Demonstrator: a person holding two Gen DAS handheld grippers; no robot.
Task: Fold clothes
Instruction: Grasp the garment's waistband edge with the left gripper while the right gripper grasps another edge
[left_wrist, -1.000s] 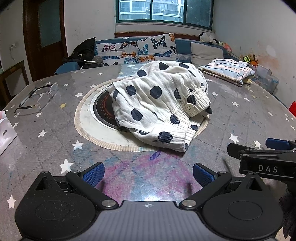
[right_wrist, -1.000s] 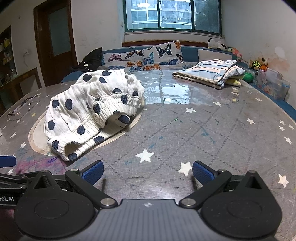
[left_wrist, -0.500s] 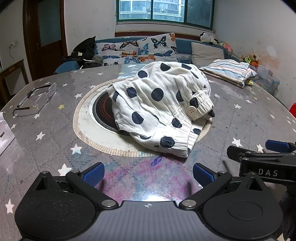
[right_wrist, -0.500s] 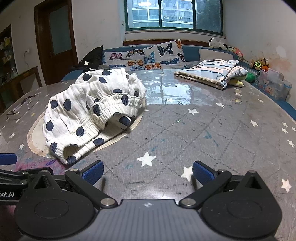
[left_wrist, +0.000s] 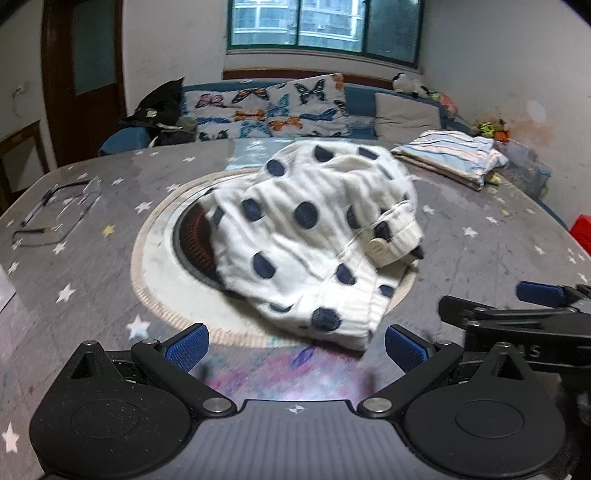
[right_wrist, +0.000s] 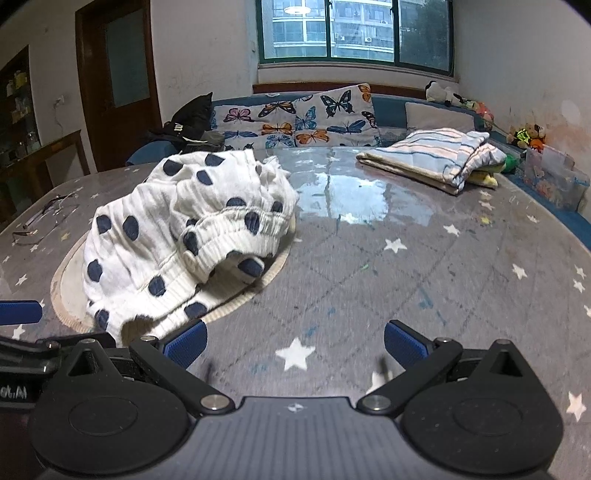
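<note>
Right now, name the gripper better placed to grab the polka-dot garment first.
Left. The left gripper is open with the polka-dot garment straight ahead; the right gripper, also open, faces bare table.

The left gripper (left_wrist: 295, 343) is built from matte black plastic: two round housings, each topped by a triangular cut-out, are joined by a ribbed dark grey centre plate marked with a small crosshair. Silver screws are seen at the link pivots. The fingers (left_wrist: 186, 347) are faced with blue ribbed pads. The right gripper (right_wrist: 293, 341) is made alike, and white lettering is carried on its side.
</note>
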